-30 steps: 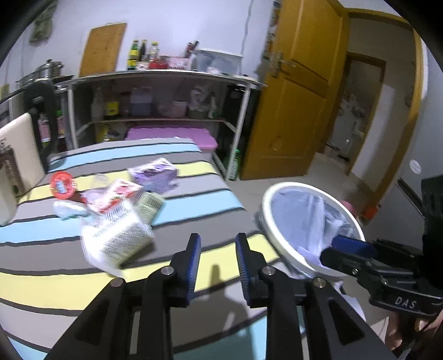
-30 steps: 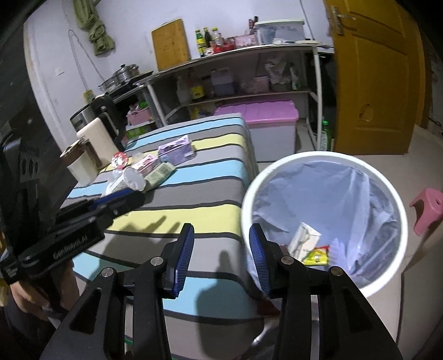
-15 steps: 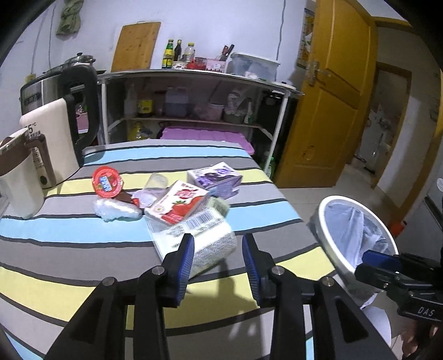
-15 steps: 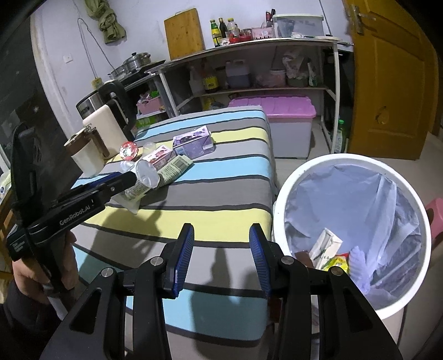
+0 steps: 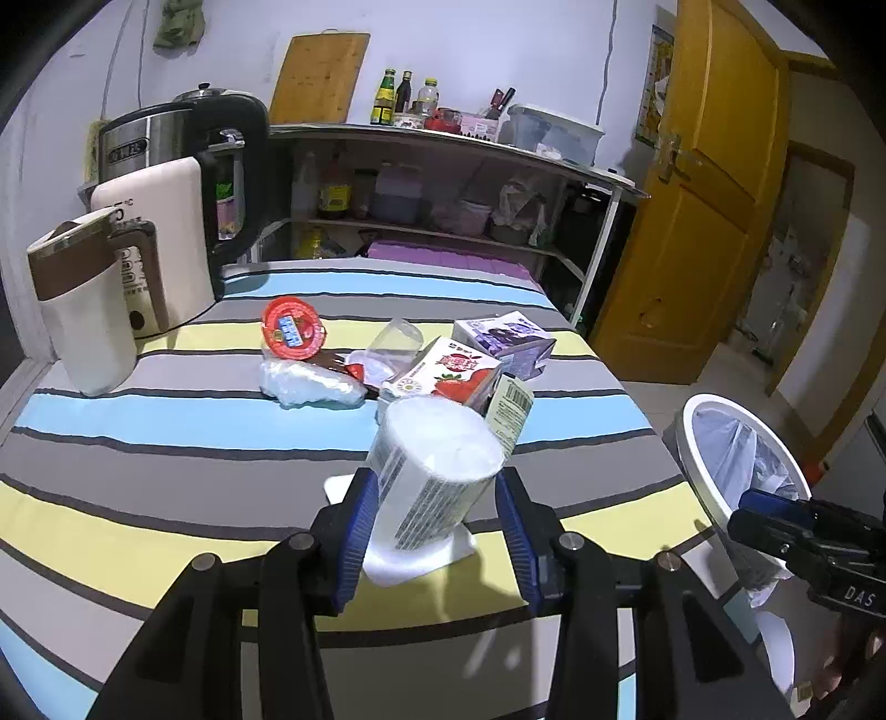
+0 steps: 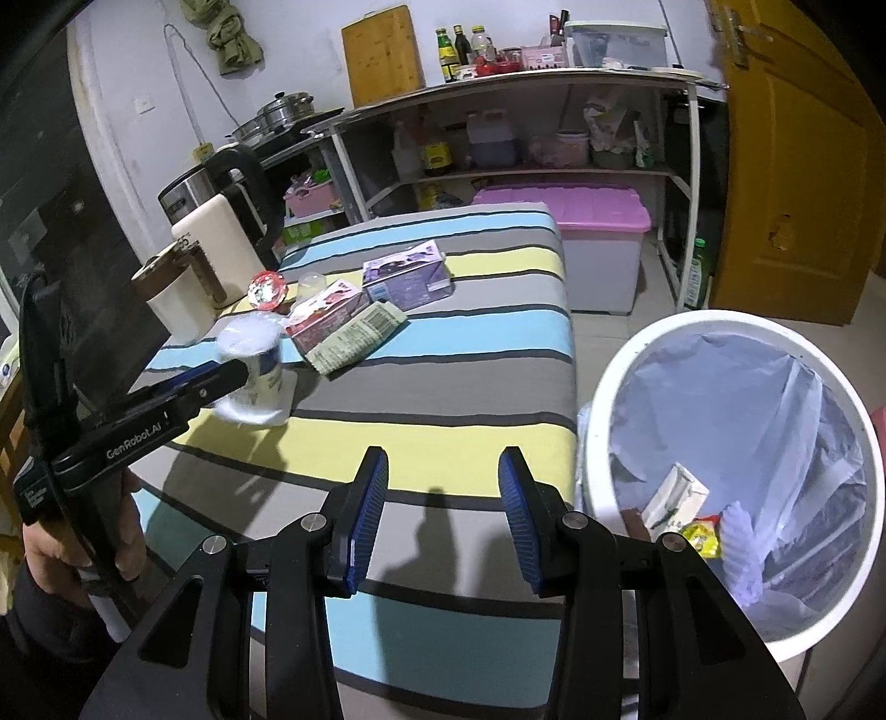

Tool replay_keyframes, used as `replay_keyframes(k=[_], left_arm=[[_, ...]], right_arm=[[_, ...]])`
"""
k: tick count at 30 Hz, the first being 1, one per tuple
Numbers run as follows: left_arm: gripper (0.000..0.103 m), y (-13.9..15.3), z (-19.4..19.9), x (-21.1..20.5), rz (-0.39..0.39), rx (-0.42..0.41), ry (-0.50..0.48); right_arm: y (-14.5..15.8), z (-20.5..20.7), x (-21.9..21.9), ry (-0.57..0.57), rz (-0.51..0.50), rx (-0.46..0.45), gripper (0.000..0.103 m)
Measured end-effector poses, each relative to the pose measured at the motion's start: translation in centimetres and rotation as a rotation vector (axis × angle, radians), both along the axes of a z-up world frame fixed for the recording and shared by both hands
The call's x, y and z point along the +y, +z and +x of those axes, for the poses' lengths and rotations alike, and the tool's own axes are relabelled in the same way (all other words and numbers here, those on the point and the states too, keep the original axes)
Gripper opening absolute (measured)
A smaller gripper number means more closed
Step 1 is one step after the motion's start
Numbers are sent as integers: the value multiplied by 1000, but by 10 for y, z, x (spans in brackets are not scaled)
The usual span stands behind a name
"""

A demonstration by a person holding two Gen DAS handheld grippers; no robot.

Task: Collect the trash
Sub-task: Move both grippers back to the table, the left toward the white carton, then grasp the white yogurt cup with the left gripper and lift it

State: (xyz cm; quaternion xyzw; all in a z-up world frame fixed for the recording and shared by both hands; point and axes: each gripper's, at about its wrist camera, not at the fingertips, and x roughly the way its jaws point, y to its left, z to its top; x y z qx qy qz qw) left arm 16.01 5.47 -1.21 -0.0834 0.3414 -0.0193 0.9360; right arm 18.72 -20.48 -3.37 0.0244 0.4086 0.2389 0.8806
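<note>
Kitchen surroundings, taken relative to the striped tabletop [image 5: 166, 443].
A steel kettle [image 5: 183, 160] and two cream appliances [image 5: 83, 315] stand at its far left corner; behind it a metal shelf rack [image 6: 526, 127] carries bottles [image 6: 448, 47], with a wooden cutting board [image 6: 382, 52] leaning on the wall; a pink-lidded storage box [image 6: 581, 232] sits beyond its far end; a yellow door [image 5: 703, 221] stands to its right.
</note>
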Motion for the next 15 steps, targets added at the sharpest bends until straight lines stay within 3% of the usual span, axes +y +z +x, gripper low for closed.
replay_keyframes(k=[15], left_arm=[[49,-2,15,-3,14,18,31]], right_arm=[[0,6,15,11,-14,1,43]])
